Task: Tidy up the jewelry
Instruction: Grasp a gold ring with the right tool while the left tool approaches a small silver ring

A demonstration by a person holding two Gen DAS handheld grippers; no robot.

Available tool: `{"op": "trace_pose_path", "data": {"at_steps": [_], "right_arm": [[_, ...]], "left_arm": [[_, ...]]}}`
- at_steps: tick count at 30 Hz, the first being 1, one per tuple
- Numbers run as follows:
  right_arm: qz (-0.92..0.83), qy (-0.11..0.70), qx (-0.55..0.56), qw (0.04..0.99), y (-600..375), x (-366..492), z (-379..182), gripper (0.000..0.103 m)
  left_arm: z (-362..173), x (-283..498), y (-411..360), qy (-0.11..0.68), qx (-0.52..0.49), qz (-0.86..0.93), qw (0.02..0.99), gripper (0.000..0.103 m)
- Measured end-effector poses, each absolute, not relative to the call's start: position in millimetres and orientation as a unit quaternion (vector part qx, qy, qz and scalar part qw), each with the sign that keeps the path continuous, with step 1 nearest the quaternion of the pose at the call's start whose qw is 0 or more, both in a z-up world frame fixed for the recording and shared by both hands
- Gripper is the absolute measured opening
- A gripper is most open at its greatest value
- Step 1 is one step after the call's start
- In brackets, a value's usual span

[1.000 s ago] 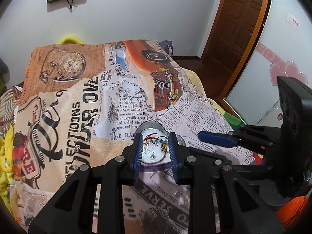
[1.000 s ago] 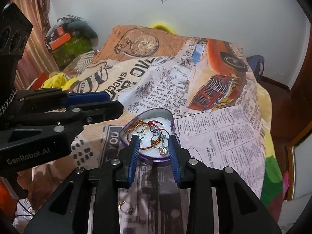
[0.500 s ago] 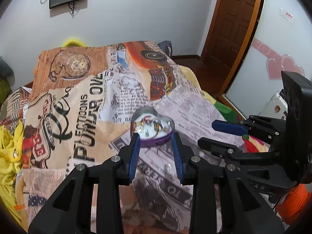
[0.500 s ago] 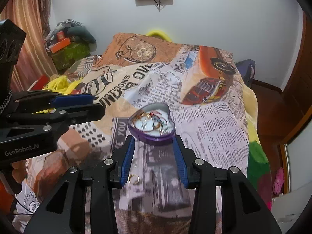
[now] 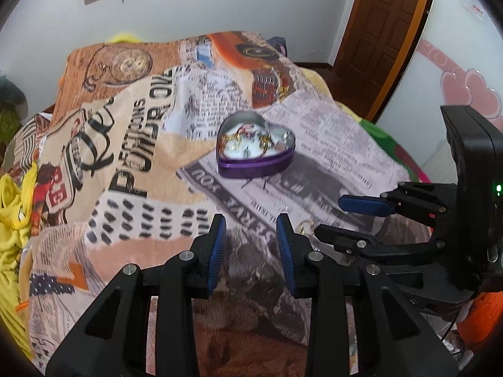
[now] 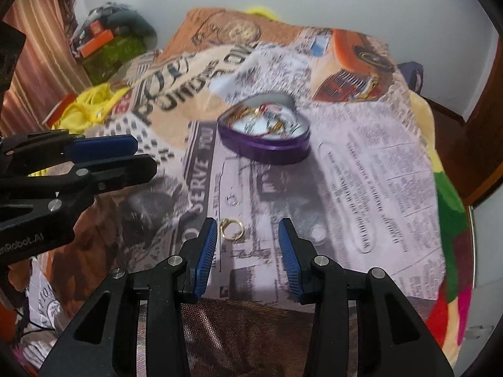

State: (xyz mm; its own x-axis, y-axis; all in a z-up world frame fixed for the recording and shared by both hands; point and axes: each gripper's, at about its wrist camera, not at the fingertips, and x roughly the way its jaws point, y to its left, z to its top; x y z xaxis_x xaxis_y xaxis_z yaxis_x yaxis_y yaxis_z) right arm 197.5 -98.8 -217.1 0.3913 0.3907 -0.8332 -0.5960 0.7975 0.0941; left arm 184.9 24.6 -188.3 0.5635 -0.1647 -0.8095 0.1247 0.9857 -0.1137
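Right wrist alone shows small silver ring (image 6: 231,198) clearly.

The left gripper (image 5: 251,224) points forward and steeply down, its 2 blue-padded fingers (image 5: 217,248) parted with nothing between them. The right gripper (image 6: 247,231) has the same downward tilt, and its 2 blue pads (image 6: 206,251) stand apart around an empty gap. Both sets of jaws opened a little within the last second and have since stayed at that width. The 2 grippers hang side by side, near each other but not touching, each seen side-on at the edge of the other's camera.
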Motion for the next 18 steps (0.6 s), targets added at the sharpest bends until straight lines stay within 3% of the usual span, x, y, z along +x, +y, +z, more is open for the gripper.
{"op": "trace_pose_path", "data": {"at_steps": [11, 14, 18], "right_arm": [[0.306, 0.472, -0.124, 0.817, -93, 198, -235, 0.036], [0.310, 0.464, -0.129, 0.820, -92, 196, -236, 0.018], [0.314, 0.460, -0.128, 0.821, -92, 196, -235, 0.016]], "left_arm": [[-209, 189, 21, 0.478, -0.013, -0.084, 0.874, 0.032], [-211, 194, 20, 0.480, -0.016, -0.087, 0.873, 0.032], [-217, 200, 18, 0.486, -0.022, -0.095, 0.869, 0.032]]}}
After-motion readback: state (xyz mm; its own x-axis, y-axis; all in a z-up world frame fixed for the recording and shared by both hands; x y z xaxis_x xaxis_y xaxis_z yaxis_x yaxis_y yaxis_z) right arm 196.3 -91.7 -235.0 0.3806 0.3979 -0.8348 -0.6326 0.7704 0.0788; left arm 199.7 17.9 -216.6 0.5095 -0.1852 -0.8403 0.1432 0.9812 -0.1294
